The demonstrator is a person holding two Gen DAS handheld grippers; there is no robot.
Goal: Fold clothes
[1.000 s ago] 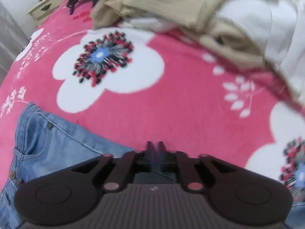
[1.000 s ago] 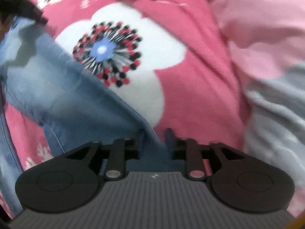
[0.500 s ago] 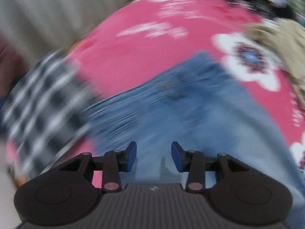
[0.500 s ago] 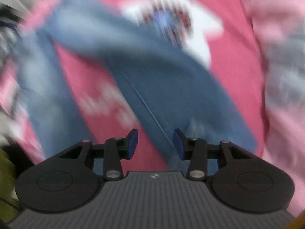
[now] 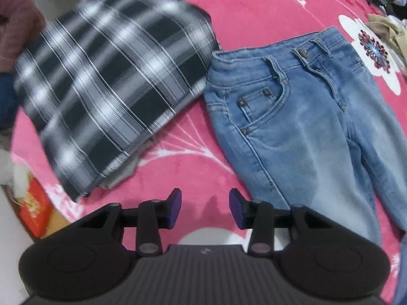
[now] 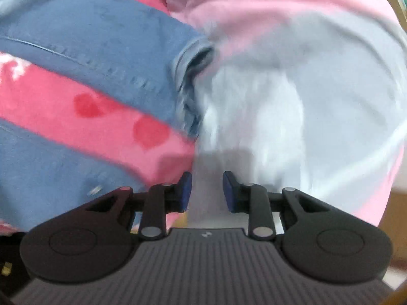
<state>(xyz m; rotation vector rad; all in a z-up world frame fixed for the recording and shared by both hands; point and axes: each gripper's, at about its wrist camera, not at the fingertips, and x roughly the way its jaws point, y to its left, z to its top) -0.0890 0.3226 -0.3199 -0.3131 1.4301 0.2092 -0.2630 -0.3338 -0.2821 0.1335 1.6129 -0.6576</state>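
Blue jeans (image 5: 300,117) lie flat, front side up, on a pink flowered blanket (image 5: 249,7), waistband at the far end. My left gripper (image 5: 204,207) is open and empty, hovering over the blanket just left of the jeans' near leg. In the right wrist view the jeans' leg ends (image 6: 101,45) lie across the blanket, one hem (image 6: 195,61) open against a pink and pale grey garment (image 6: 292,81). My right gripper (image 6: 204,190) is open and empty, over that pale garment beside the hems.
A folded black and white plaid cloth (image 5: 109,81) lies left of the jeans. Beige and white clothes (image 5: 389,30) are piled at the far right. A red box (image 5: 33,211) sits past the bed's left edge. A maroon item (image 5: 15,25) lies at far left.
Both grippers were shut on the jeans a second ago; both have opened and let go. The jeans now lie spread out. Both grippers have pulled back and swung their views.
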